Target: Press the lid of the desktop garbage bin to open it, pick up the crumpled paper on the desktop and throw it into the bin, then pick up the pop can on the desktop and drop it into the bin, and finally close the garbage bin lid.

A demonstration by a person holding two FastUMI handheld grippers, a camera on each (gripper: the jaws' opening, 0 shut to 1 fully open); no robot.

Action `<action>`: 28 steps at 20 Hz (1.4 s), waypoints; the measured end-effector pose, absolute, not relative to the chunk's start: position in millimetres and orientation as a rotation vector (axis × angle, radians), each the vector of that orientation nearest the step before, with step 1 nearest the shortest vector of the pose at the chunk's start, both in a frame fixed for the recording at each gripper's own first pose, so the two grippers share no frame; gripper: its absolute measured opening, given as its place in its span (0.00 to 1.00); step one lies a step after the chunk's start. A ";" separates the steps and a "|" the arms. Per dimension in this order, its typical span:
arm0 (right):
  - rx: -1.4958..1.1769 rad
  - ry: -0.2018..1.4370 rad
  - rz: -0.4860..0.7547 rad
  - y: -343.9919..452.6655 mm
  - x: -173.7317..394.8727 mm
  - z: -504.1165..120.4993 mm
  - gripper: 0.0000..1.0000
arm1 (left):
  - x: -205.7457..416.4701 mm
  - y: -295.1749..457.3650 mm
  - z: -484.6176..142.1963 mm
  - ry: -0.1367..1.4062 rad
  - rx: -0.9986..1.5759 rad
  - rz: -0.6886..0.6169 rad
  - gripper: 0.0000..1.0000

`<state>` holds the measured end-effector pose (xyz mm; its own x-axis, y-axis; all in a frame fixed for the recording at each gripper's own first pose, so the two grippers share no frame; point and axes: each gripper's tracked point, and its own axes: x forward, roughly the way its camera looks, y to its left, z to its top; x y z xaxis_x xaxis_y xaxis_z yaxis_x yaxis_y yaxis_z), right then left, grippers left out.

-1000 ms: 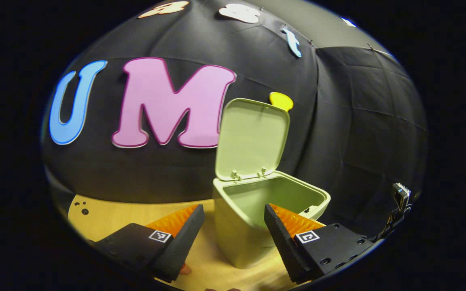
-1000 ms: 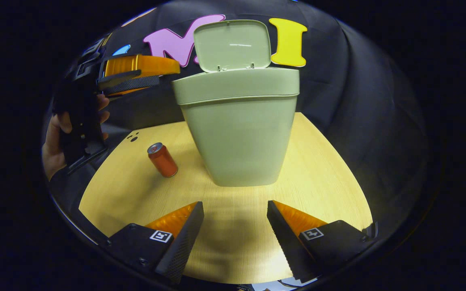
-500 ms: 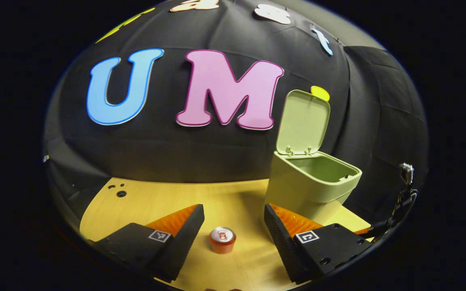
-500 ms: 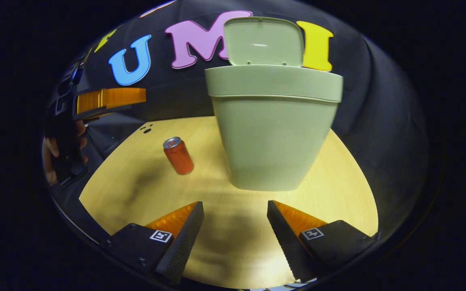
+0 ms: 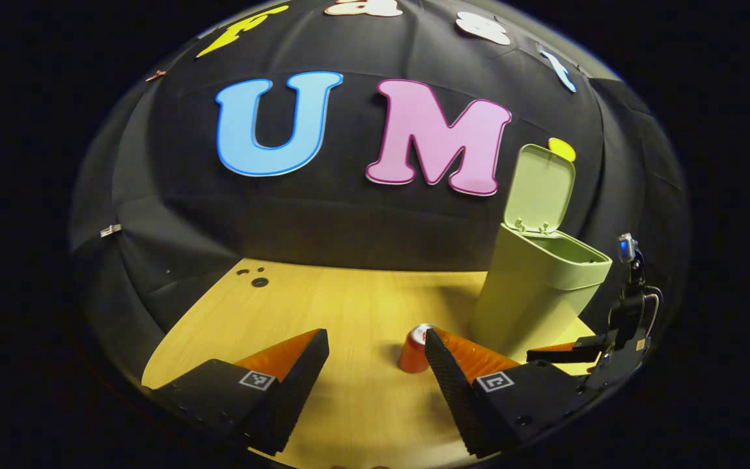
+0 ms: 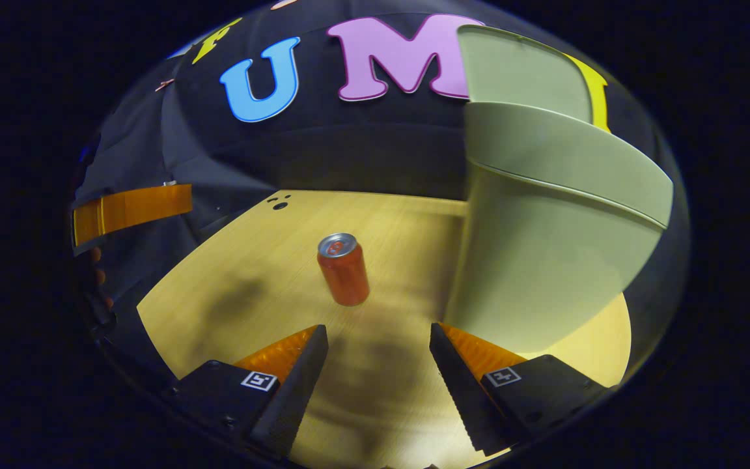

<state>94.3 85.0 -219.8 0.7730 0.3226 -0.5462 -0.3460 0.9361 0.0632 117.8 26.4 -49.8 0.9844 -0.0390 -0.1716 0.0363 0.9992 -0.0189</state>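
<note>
A pale green desktop bin (image 5: 534,293) stands on the wooden table (image 5: 323,312) with its lid (image 5: 538,189) swung up. In the right gripper view the bin (image 6: 544,247) looms close on the right. A red pop can (image 6: 344,269) stands upright just ahead of my right gripper (image 6: 378,365), which is open and holds nothing. In the left gripper view the can (image 5: 413,350) sits partly behind the right finger of my open, empty left gripper (image 5: 375,371). The right gripper (image 5: 599,352) also shows past the bin at the far right. No crumpled paper is on the table.
The black cloth wall closes off the back of the table. Two small dark holes (image 5: 254,279) mark the table's far left corner. The left gripper (image 6: 127,208) and a hand (image 6: 98,273) holding it sit at the left edge of the right gripper view.
My left gripper has drawn back to the left, away from the bin. My right gripper has swung left toward the can, so the bin slid to the right of its view.
</note>
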 end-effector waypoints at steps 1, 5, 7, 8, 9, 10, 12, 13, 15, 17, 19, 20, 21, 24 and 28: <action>-0.048 0.581 0.376 92.6 98.6 -220.5 0.99 | 110.5 36.4 -54.7 0.183 -0.022 -0.016 0.96; -0.073 0.589 0.417 115.2 120.5 -231.4 0.99 | 88.3 73.4 -73.3 0.222 -0.050 0.081 0.96; -0.079 0.593 0.434 124.9 130.0 -237.6 0.99 | 78.3 87.9 -80.3 0.239 -0.062 0.125 0.96; -0.085 0.593 0.442 129.0 133.6 -240.7 0.99 | 73.9 93.1 -83.4 0.247 -0.069 0.144 0.96; -0.092 0.595 0.448 132.1 138.7 -244.1 0.99 | 71.0 97.3 -85.9 0.250 -0.076 0.162 0.96; -0.096 0.599 0.455 136.3 142.1 -247.6 0.99 | 68.3 101.6 -88.0 0.250 -0.085 0.177 0.96; -0.092 0.607 0.464 143.8 150.4 -254.1 0.99 | 60.3 109.2 -95.2 0.264 -0.108 0.210 0.96; -0.091 0.611 0.465 147.3 155.1 -257.4 0.99 | 57.3 111.8 -99.3 0.271 -0.117 0.225 0.96; -0.098 0.616 0.461 151.8 166.3 -265.7 0.99 | 53.5 115.2 -108.9 0.288 -0.128 0.249 0.96; -0.109 0.614 0.461 157.2 179.1 -271.9 0.99 | 49.2 115.5 -117.2 0.305 -0.132 0.263 0.96; -0.121 0.612 0.463 162.1 189.2 -278.9 0.99 | 46.5 114.1 -124.2 0.319 -0.133 0.271 0.96; -0.126 0.611 0.462 163.6 194.1 -281.0 0.99 | 46.5 113.6 -126.2 0.326 -0.133 0.274 0.96; -0.128 0.610 0.461 164.8 198.2 -283.1 0.99 | 47.6 113.2 -131.0 0.334 -0.134 0.276 0.96; -0.129 0.607 0.457 168.7 208.1 -286.3 0.99 | 50.0 110.7 -132.7 0.344 -0.138 0.277 0.96; -0.130 0.605 0.462 171.9 212.3 -287.8 0.92 | 57.0 106.3 -128.7 0.337 -0.140 0.269 0.96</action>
